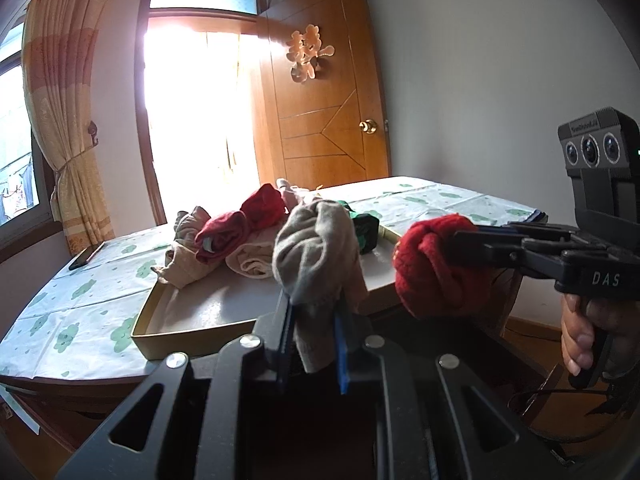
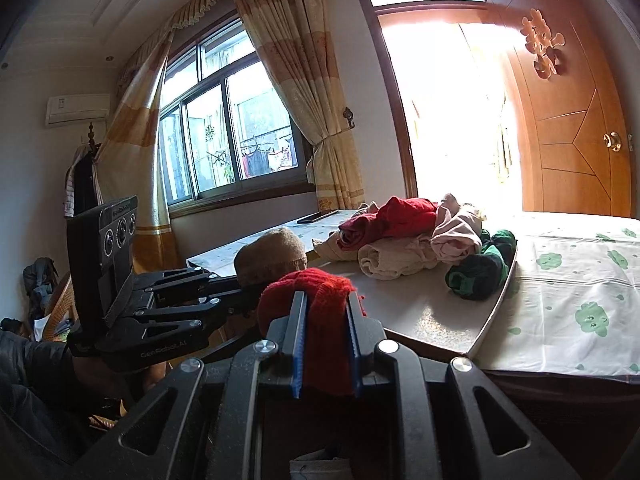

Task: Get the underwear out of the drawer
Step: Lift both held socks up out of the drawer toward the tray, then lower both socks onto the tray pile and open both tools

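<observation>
The tray [image 1: 192, 332] with the clothes pile [image 1: 224, 240] lay ahead of both. The left hand-held gripper [image 1: 314, 320] clenched a beige garment [image 1: 316, 252]; the right hand-held gripper [image 2: 326, 332] clenched a red one [image 2: 312, 292], both clear of the tray.

A shallow tray [image 1: 192, 332] lies on a table [image 1: 80, 300] just ahead of both grippers. A heap of garments [image 1: 240, 240] sits in the tray's far part. The left gripper [image 1: 312, 320] and right gripper [image 2: 326, 320] are side by side, each clamping a bundled garment. A doorway stands behind the table.
</observation>
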